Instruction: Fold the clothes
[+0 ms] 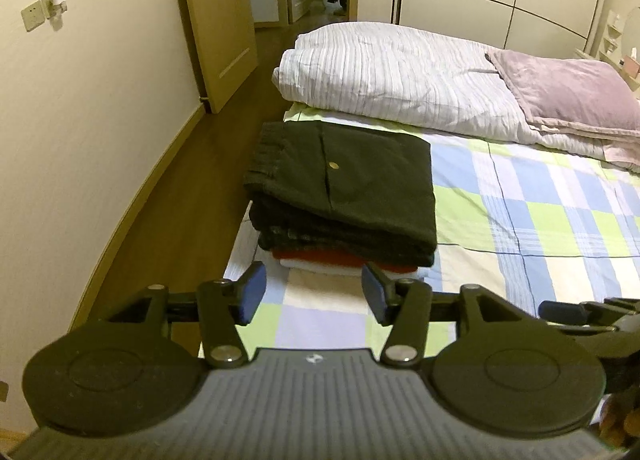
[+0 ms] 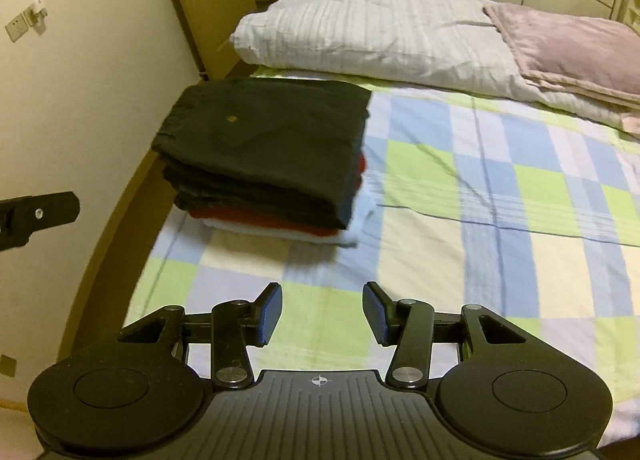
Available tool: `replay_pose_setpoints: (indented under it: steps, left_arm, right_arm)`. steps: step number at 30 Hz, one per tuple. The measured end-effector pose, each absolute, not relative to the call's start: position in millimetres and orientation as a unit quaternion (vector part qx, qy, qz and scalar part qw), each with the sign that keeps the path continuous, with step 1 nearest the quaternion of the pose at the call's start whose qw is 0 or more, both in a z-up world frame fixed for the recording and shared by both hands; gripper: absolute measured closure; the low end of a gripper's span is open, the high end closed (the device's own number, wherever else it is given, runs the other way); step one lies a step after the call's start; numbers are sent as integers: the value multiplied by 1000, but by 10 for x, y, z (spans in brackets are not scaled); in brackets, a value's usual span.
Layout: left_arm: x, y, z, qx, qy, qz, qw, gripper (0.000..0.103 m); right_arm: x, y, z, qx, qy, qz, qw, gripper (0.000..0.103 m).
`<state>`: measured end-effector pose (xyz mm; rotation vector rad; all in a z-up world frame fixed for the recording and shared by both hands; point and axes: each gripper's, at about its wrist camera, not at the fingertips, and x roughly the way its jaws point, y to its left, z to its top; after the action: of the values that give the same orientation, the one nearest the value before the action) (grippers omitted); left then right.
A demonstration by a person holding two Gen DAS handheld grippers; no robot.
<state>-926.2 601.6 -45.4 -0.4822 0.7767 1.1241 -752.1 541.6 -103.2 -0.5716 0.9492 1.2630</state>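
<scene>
Black cloth tops the stack of folded clothes (image 1: 340,196) that sits at the left edge of the bed (image 1: 520,220), close to the folded quilt (image 1: 392,68) at the far end. The top piece looks like dark trousers (image 2: 264,140), with a gathered waistband facing the left edge and a small brass-coloured button showing. Under it lie more dark layers, then a red garment (image 2: 256,218), then a white garment (image 2: 280,234) at the bottom touching the checked sheet. A mauve pillow (image 1: 572,96) rests on the quilt toward the right.

Both grippers hover over the near part of the bed, short of the stack. The left gripper (image 1: 314,290) has its blue pads spread apart with nothing between them; the right gripper (image 2: 322,314) is likewise released and empty.

No unfolded garment shows in either view, so the clothes in sight already lie folded and piled; whether more wait out of frame I cannot tell.

The pile looks soft and limp, fairly thick, and likely light enough to shift if nudged. Layers would slide on each other, so a pinch at one corner would peel only the top piece. A hold on a folded edge or the thicker waistband should grip best.
</scene>
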Motion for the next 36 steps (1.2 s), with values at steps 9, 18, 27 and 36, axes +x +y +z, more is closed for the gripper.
replay_pose_setpoints:
  steps: [9,18,27,36]
  left_arm:
    - [-9269,5306,-522,-197,359,544,732,35]
    - [-9483,4639,-702,-233,380,541,713,35]
    - [-9658,4350,-841,-250,391,541,702,35]
    - [-9693,4683,-990,-256,408,522,704,35]
  right_arm:
    - [-7572,4888,-964,-276,392,560,675,54]
    - [-7752,4376,-996,-276,394,573,663,54]
    - [-7941,4077,-1073,-275,414,581,645,54]
    - [-8015,4278,-1170,-280,439,564,641,54]
